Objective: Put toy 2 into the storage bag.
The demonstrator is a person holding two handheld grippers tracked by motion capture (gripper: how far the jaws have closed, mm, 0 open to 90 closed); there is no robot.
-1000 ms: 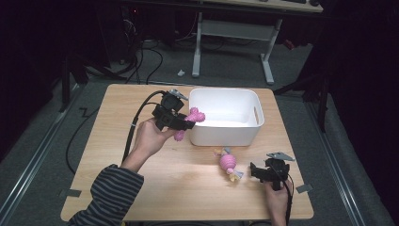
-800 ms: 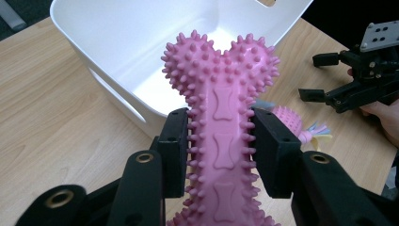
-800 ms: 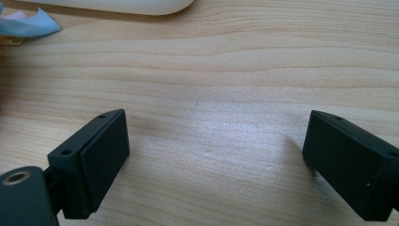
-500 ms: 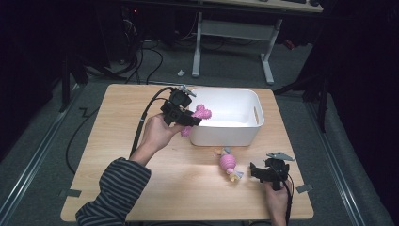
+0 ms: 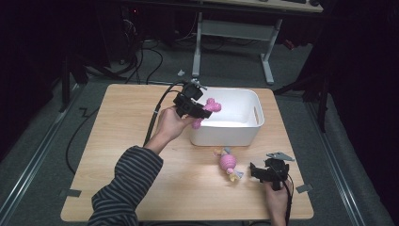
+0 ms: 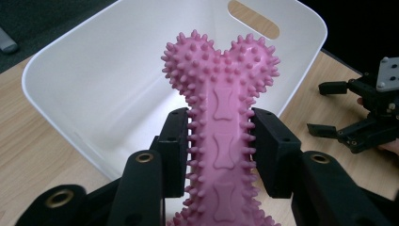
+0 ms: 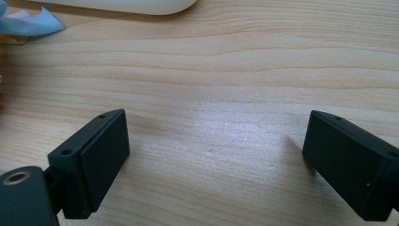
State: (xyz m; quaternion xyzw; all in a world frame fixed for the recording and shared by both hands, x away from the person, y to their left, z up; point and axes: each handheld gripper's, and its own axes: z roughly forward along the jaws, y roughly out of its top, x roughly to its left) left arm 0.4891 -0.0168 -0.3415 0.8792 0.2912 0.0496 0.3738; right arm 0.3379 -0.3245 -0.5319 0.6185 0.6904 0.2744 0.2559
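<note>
The left tongs (image 6: 221,155) grip a pink spiky bone toy (image 6: 221,108) by its shaft, holding it over the near-left rim of the white tub (image 6: 84,80), its lower end cut off from sight. The right tongs (image 7: 216,165) gape wide with nothing between them, low over the counter (image 7: 226,70) near the tub, where a second pink toy (image 5: 229,163) is too small to make out.

Spiky pink bone toy (image 6: 221,136), above tub (image 6: 94,84)

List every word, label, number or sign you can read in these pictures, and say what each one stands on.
There are none. The pink spiked bone toy in the left gripper bears only raised bone shapes, no letters. The white bin, the wooden table, the right gripper and the small pink toy on the table carry no readable print.
</note>
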